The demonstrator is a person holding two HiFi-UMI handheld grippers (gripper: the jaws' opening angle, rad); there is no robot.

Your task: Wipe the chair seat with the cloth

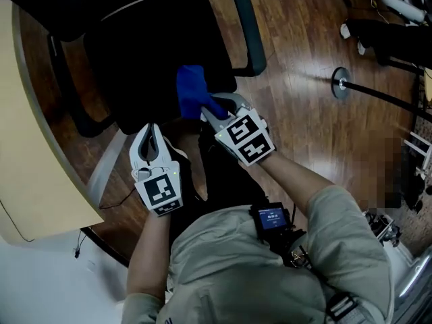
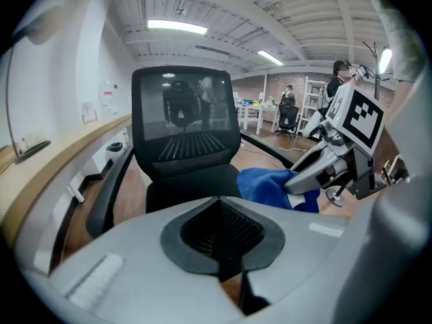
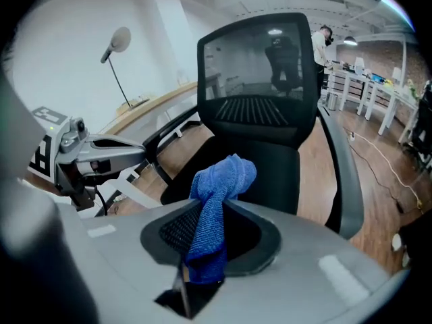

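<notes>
Cloth (image 1: 192, 92), blue and bunched into a twist, is hanging in the right hand-held gripper (image 1: 210, 108), whose jaws are clenching its lower end while the loose top is flopping forward. It is hovering over the front right edge of the black chair seat (image 1: 145, 66). In the right gripper view it is looking clear of the cushion rather than pressed to it. The left hand-held gripper (image 1: 150, 133) is hovering just beside it, near the seat's front edge, its jaws closed together on nothing. By my reading, the cloth is in hand but is not wiping now. How much of the seat is already wiped is not showing, so strokes across the cushion are probably remaining.
</notes>
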